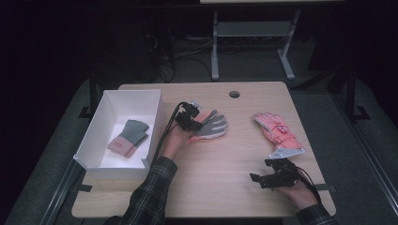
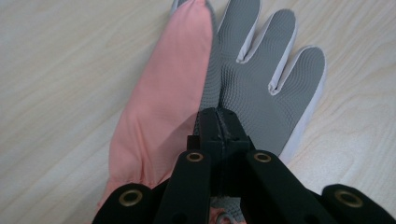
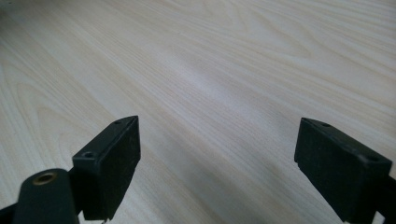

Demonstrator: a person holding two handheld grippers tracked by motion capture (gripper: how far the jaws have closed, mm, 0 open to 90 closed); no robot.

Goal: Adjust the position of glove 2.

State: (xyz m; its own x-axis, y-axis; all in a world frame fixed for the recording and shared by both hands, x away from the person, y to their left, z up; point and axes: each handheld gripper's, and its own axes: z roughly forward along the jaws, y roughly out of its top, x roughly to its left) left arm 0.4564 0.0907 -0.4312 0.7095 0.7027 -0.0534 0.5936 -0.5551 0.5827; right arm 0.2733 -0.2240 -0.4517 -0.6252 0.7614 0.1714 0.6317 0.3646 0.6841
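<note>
Two grippers at a pale wooden table [image 1: 216,159], one clamped on a glove.
High view: the left gripper [image 1: 193,119] pinches the pink-and-grey fabric glove with a textured palm [image 1: 212,124] at mid-table, its fingers pointing toward two o'clock. Left gripper view: jaws closed on the glove [image 2: 243,88], long axis running to twelve o'clock. Right gripper view: the right gripper [image 3: 217,154] stands spread wide over bare wood.
</note>
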